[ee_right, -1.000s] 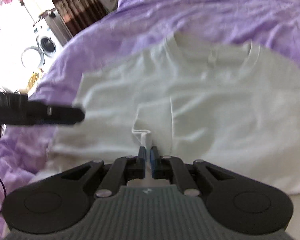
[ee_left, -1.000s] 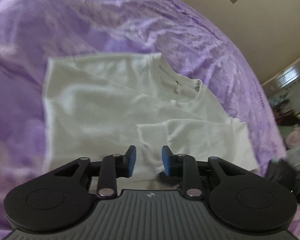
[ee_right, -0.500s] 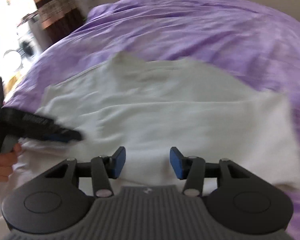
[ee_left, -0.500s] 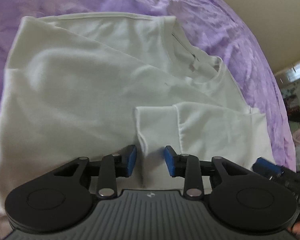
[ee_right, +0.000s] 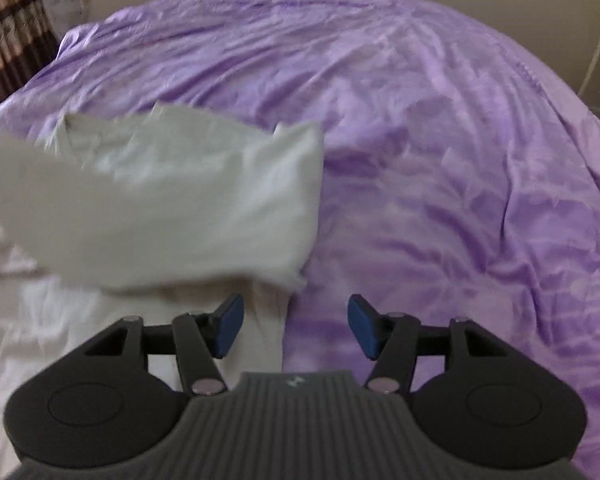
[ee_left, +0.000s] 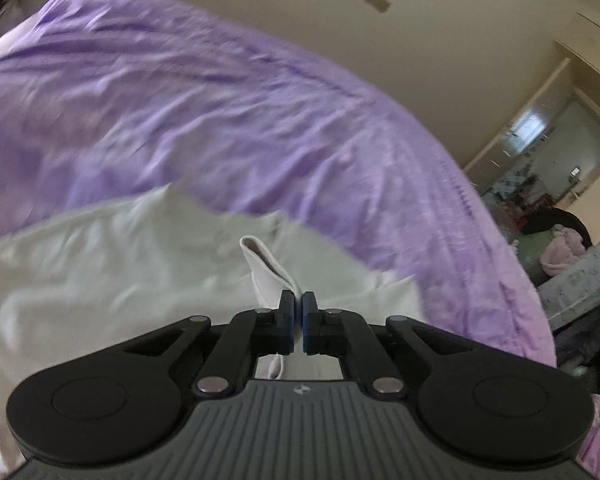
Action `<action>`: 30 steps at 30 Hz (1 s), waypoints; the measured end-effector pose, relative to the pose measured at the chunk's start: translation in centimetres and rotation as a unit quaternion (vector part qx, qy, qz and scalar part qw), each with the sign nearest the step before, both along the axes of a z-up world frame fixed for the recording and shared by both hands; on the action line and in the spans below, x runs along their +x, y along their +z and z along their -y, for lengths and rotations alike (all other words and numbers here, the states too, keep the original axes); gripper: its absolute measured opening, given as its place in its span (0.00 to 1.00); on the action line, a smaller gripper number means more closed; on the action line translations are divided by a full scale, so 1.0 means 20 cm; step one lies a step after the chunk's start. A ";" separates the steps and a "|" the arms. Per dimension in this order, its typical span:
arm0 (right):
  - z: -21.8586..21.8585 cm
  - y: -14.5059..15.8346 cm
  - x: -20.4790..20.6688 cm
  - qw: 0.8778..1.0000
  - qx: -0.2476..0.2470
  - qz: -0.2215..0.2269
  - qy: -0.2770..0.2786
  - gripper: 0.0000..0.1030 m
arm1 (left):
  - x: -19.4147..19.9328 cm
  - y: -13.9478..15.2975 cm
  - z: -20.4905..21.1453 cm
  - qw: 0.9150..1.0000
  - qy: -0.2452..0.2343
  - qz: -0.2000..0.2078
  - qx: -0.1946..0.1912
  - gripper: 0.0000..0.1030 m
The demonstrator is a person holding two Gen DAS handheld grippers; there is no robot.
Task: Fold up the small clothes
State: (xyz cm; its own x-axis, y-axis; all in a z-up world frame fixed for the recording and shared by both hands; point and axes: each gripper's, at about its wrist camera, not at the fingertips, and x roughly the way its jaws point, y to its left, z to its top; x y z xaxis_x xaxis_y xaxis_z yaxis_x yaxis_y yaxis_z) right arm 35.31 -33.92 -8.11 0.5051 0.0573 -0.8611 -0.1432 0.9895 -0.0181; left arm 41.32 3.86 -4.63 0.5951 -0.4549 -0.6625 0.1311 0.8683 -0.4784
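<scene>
Purple-covered bed (ee_right: 440, 128), white T-shirt (ee_right: 160, 200) lying on it

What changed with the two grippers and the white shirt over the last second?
The left gripper has just closed on a fold of the white t-shirt and lifted that side off the bed. The right gripper, shut on the shirt's edge before, has just opened and swung aside with nothing between its pads. The purple bedspread stayed as it was.
</scene>
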 end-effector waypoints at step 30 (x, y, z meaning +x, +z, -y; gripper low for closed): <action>-0.04 -0.11 0.18 0.999 0.006 -0.047 0.009 0.26 | -0.04 -0.53 -0.53 0.979 0.052 -0.122 0.154 0.29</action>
